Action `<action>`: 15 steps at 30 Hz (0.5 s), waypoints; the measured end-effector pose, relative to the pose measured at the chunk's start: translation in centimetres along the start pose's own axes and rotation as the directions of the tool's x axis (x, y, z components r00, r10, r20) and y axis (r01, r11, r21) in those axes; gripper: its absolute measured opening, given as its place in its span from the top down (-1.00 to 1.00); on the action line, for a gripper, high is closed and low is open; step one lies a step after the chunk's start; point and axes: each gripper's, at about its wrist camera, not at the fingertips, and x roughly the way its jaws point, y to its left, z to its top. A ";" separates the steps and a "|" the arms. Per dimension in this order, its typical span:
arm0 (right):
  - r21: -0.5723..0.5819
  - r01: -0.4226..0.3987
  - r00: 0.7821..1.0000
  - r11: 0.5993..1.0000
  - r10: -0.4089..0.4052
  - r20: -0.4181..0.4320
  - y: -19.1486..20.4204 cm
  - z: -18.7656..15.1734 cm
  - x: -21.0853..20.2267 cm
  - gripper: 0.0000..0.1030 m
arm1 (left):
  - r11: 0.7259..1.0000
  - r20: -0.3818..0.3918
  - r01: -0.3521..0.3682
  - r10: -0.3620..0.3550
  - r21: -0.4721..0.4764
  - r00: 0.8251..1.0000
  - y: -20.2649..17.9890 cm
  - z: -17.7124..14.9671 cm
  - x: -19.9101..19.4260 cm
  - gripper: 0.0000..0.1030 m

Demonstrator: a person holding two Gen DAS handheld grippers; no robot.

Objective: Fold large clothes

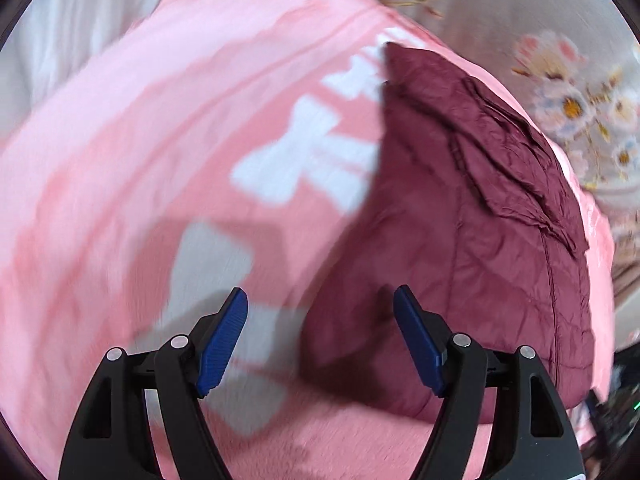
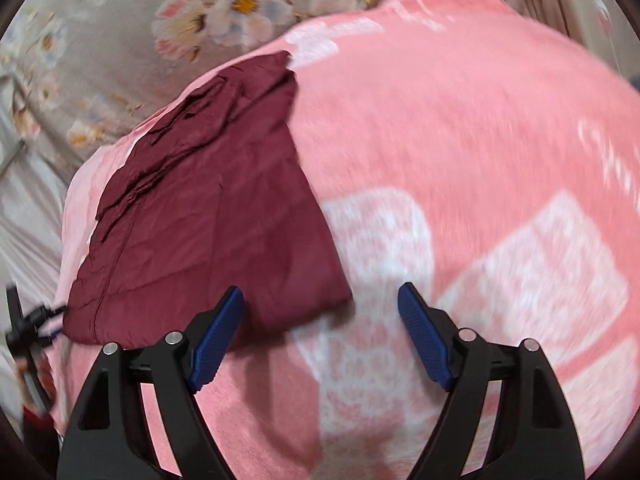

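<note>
A dark maroon garment (image 1: 472, 216) lies folded into a long flat stack on a pink blanket (image 1: 160, 128) with white patterns. In the left wrist view it fills the right side, with several layered edges along its far side. My left gripper (image 1: 320, 300) is open and empty, just above the garment's near left corner. In the right wrist view the garment (image 2: 208, 216) lies left of centre. My right gripper (image 2: 320, 296) is open and empty, its left finger (image 2: 218, 332) over the garment's near right corner, its right finger over the blanket (image 2: 460, 140).
A beige floral sheet (image 2: 120, 20) lies beyond the blanket; it also shows in the left wrist view (image 1: 568, 92). A black stand-like object (image 2: 24, 328) sits at the left edge of the right wrist view. White cloth (image 1: 68, 28) lies at the upper left.
</note>
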 end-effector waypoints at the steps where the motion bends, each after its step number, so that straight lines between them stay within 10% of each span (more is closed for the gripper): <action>1: 0.001 0.005 1.000 1.000 -0.005 0.024 0.2 -0.2 0.0 -0.54 | 1.000 0.023 0.014 -0.014 -0.019 1.000 0.3 -0.4 -0.1 -0.41; 8: 0.057 -0.055 0.997 0.997 0.052 0.061 1.3 0.7 1.4 -0.56 | 0.992 0.048 0.094 -0.090 -0.081 0.995 -0.9 -1.4 -0.3 -0.30; 10: 0.056 -0.079 0.995 0.995 0.075 0.062 1.5 0.9 1.5 -0.48 | 0.995 0.039 0.075 -0.073 -0.063 0.997 -1.7 -1.5 -0.2 0.07; 15: 0.057 -0.105 0.994 0.993 0.104 0.026 2.0 1.4 2.1 0.63 | 0.999 0.035 0.032 -0.033 0.006 0.999 -3.6 -1.7 -0.3 0.83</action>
